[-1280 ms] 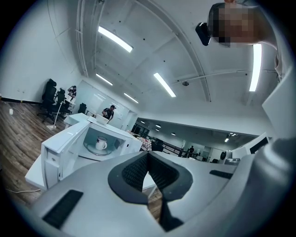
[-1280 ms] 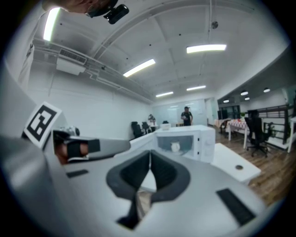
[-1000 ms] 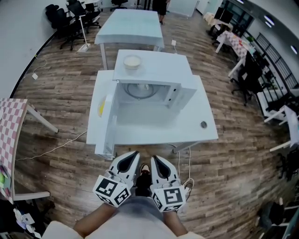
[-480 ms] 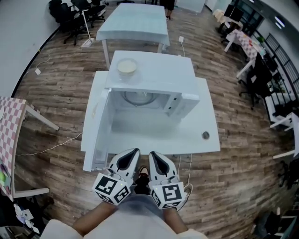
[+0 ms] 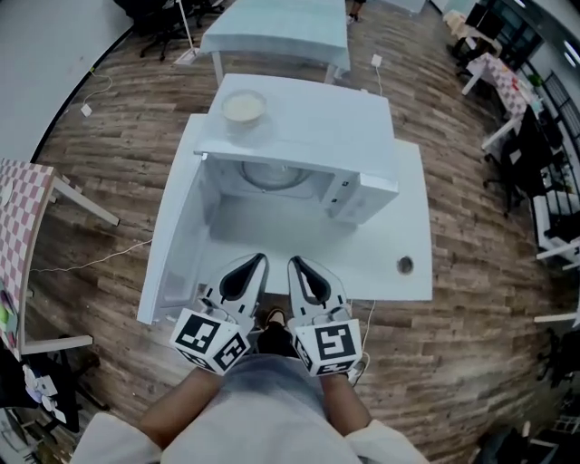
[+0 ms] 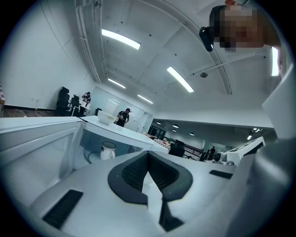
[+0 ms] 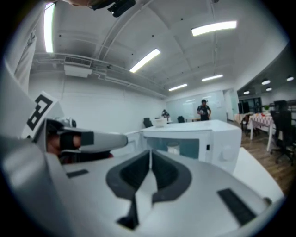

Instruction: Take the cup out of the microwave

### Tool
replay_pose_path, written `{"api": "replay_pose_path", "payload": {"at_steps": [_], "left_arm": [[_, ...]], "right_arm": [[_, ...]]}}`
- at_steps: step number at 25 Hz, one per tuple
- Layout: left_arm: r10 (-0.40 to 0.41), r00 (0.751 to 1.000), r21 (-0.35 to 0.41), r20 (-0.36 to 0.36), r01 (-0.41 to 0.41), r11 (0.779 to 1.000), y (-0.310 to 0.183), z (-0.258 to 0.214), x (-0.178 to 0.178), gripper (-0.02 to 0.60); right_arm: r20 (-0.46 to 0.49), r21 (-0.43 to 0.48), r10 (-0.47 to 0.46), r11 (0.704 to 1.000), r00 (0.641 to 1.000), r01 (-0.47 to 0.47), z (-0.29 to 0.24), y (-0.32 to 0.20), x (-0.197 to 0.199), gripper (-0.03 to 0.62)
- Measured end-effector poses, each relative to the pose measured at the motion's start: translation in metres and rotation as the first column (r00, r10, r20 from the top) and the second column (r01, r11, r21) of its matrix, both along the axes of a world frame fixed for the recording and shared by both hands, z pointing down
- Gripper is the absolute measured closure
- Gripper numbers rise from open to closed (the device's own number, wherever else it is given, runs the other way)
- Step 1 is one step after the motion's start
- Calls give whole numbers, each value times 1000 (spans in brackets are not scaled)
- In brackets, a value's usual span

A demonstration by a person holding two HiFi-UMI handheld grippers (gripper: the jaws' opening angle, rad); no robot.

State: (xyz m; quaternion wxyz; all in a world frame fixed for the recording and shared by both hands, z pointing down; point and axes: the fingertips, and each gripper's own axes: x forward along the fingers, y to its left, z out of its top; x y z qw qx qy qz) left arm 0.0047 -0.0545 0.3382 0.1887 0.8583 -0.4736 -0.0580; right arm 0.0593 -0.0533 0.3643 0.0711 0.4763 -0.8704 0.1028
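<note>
A white microwave (image 5: 308, 118) stands on a white table (image 5: 399, 222) with its door (image 5: 172, 245) swung open to the left. Inside it a white cup (image 6: 108, 150) with a dark rim stands on the glass turntable (image 5: 269, 174). The cup (image 7: 173, 148) also shows in the right gripper view; in the head view the microwave's top hides it. My left gripper (image 5: 256, 261) and right gripper (image 5: 295, 263) sit side by side at the table's front edge, pointing at the cavity. Both are shut with nothing between the jaws and well short of the cup.
A pale bowl (image 5: 243, 107) rests on top of the microwave. A small round dark object (image 5: 405, 265) lies at the table's right front. A second table (image 5: 281, 23) stands behind, a checkered one (image 5: 18, 227) at the left. A cable (image 5: 91, 263) runs across the wooden floor.
Both grippers have moved forward together from over the floor to the table's front edge. The microwave now sits closer and larger in the head view. The jaws stayed shut.
</note>
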Motion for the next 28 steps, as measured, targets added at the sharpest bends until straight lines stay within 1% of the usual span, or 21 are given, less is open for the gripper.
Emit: {"api": "replay_pose_path", "payload": {"at_steps": [3,9,14,19,23,28], "left_arm": [[-36,999,-14,-2,36,999,-6,3,6,566],[-72,997,-17,4,72,997,-18,3,17,567],[-88,996,-32,12,88,996,-28,13,4,568],[-99,995,-46,2,99,994,-38,19,1,567],[-107,994,-53,-1,106,993,-46,22,-8,568],[-95,995,-77,-16,94,993,-47,28,-13,568]], "right_arm": [[-9,-9,-26,1000,1000,26,0,-11,5,571],[-11,-10,-43,999,999,43,5,-39,12,571],[-1,-20,-38,999,999,37,17,-59,-1,571],[-9,-33,-36,999,999,36,27,-75,0,568],[-21,-49,-43,998,999,42,38,-87,-7,545],[-30,-48,-32,998,999,31,49,-101,-13,534]]}}
